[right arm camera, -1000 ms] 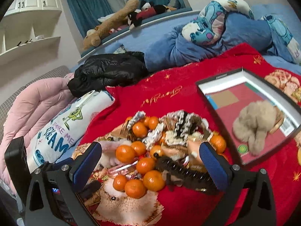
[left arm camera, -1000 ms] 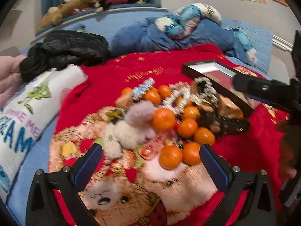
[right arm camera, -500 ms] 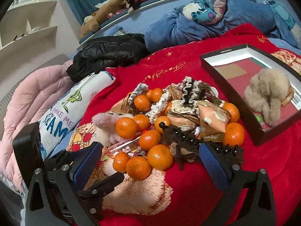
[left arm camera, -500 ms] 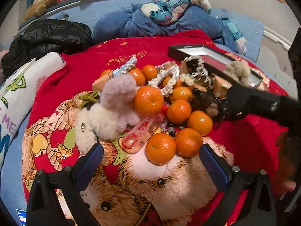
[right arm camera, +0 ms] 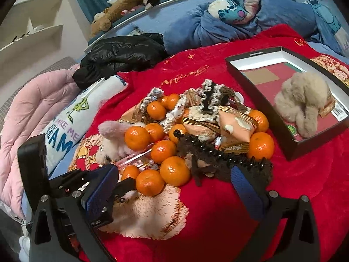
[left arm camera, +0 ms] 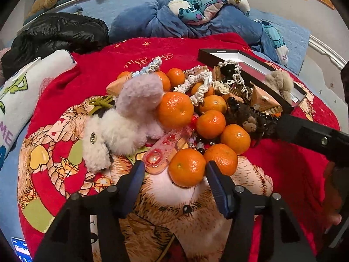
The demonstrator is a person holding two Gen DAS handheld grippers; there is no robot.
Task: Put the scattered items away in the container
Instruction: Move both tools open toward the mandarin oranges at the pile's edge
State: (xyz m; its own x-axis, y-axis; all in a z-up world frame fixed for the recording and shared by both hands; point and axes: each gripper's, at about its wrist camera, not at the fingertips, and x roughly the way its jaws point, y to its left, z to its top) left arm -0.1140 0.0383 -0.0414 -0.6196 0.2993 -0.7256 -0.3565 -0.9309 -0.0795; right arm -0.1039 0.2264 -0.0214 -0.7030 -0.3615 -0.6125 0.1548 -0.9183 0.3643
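A heap of several mandarins, lace scrunchies, fluffy pom-poms (left arm camera: 130, 118), a pink clip (left arm camera: 165, 150) and a dark claw clip (right arm camera: 220, 159) lies on a red blanket. The black box (right arm camera: 257, 53) stands at the right and holds a beige fluffy toy (right arm camera: 305, 102). My left gripper (left arm camera: 174, 174) is partly closed around the nearest mandarin (left arm camera: 187, 167), its right pad touching the fruit, the left pad a little apart. My right gripper (right arm camera: 174, 183) is open and empty, hovering over the near mandarins and the claw clip.
A printed white pillow (right arm camera: 72, 118), a pink quilt (right arm camera: 28, 118) and a black jacket (right arm camera: 124, 54) lie at the left and back. A blue duvet (right arm camera: 229, 21) lies behind. The box rim (left arm camera: 220, 51) borders the heap on the right.
My left gripper has moved forward onto the heap and narrowed its fingers around the nearest mandarin. My right gripper has come lower and closer to the heap, still open.
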